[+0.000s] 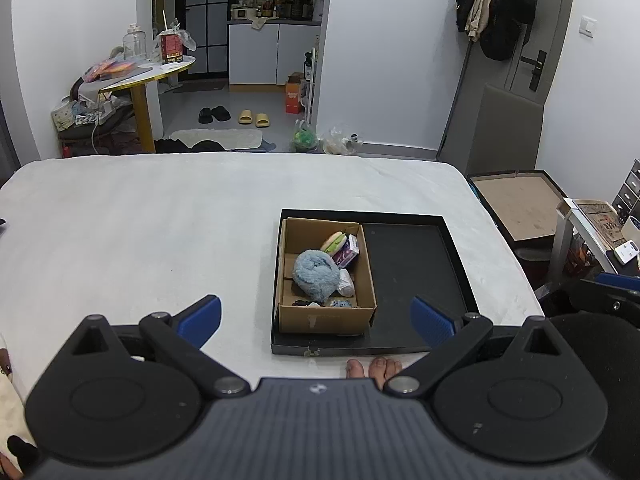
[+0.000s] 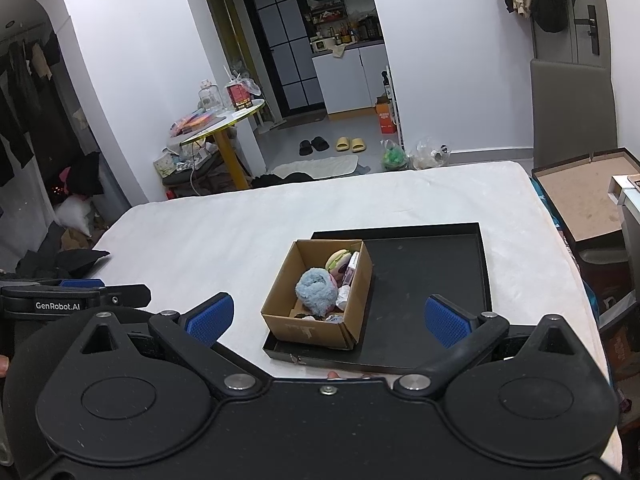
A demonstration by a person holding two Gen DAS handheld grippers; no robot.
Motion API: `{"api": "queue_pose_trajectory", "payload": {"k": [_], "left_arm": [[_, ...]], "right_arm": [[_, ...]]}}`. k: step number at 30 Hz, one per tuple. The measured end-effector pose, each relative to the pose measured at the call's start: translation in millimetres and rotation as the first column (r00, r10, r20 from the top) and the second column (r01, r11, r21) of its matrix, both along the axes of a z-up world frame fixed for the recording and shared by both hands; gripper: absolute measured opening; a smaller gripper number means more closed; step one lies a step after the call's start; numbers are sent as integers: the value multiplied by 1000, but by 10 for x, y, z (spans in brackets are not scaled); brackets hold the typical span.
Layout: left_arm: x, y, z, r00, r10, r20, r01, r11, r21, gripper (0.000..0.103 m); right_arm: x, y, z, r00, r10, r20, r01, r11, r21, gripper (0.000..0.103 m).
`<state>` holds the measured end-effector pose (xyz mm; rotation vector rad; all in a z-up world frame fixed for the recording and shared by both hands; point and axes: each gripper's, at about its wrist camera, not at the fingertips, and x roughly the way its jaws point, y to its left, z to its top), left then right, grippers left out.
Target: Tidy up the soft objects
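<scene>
Left gripper (image 1: 316,320): I hold it above the near edge of the white bed cover (image 1: 140,232), fingers spread wide, nothing between them.
Right gripper (image 2: 330,320): also spread wide and empty, hanging over the near side of the black tray (image 2: 424,280).
Soft objects: they sit in the cardboard box (image 1: 326,318), which stands in the left half of the tray; the fluffy blue plush (image 1: 316,274) fills the middle, and the burger toy (image 1: 333,242) and purple packet (image 1: 347,251) lean at the far corner.
Small bits: something pale and something dark lie by the near wall of the box; I cannot tell what they are.
Risk, tangled pick: the plush touches its neighbours, so a deep grab could drag them out too.
Risk, box shift: the box is light and loose on the tray; a finger catching its wall could tip or slide it.
Risk, collision: both grippers point at one small box, so reaching together could knock them.
Risk, weak pinch: fluff compresses, so a shallow bite may slip off.
</scene>
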<state>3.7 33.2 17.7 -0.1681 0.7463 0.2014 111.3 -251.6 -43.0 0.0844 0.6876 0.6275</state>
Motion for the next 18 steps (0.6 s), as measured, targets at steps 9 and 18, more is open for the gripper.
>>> {"api": "queue_pose_trajectory", "payload": {"k": [9, 18], "left_arm": [[7, -21, -11, 1000, -3, 1, 3, 1000, -3, 100], [14, -25, -9, 1000, -3, -1, 3, 1000, 0, 100]], "right_arm": [[-16, 38, 4, 1000, -3, -2, 3, 1000, -5, 103], [-12, 50, 17, 1000, 1, -9, -1, 1000, -6, 103]]}}
